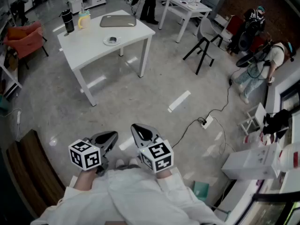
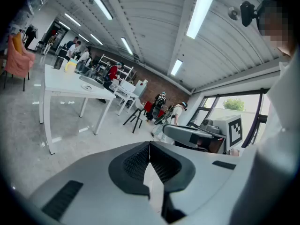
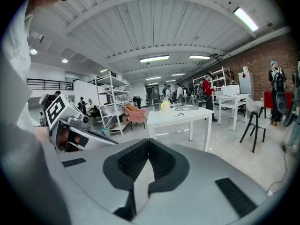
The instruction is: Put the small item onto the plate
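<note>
Approach step: left gripper [image 1: 108,137] and right gripper [image 1: 140,131] closed, empty; you must reach table [image 1: 89,43], upper left, first.

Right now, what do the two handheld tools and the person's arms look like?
The left gripper and right gripper are smooth grey shells with black textured pads. Each carries a white cube printed with black square markers. The person wears white long sleeves.
</note>
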The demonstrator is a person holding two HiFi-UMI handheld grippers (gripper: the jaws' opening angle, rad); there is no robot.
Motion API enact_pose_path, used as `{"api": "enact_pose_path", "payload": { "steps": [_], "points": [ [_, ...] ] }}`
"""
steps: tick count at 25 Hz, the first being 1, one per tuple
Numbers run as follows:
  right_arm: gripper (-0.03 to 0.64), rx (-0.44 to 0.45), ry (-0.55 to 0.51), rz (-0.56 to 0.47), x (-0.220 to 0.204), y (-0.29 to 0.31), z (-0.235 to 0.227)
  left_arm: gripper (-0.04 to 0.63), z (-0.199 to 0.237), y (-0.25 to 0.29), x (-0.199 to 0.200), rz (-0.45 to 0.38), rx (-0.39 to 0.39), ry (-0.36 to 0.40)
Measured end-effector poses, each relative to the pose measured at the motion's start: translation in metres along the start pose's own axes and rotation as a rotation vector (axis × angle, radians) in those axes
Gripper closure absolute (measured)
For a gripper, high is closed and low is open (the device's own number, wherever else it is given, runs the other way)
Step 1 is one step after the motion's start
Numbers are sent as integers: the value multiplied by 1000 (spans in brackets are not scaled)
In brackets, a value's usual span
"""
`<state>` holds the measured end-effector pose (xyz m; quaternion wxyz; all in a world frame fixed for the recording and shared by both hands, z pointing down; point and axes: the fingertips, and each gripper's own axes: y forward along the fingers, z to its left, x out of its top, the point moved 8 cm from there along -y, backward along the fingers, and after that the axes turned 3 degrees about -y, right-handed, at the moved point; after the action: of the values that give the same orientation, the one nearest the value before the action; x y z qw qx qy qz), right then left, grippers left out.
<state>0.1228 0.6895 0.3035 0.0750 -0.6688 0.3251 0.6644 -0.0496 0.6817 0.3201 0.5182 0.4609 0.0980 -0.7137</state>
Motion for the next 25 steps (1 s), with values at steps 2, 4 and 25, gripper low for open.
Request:
{"api": "enact_pose_path", "payload": {
  "steps": [2,4,25],
  "points": [
    [601,-1,-6,3,-1,1,0,584,2,2,0,0,-2,-8],
    [601,-1,-9,7,-2,2,-1,584,4,3,-1,1,-9,-24],
    [600,83,60,-17,-11,11,-27,584,6,40,9,21,7,4]
  ]
}}
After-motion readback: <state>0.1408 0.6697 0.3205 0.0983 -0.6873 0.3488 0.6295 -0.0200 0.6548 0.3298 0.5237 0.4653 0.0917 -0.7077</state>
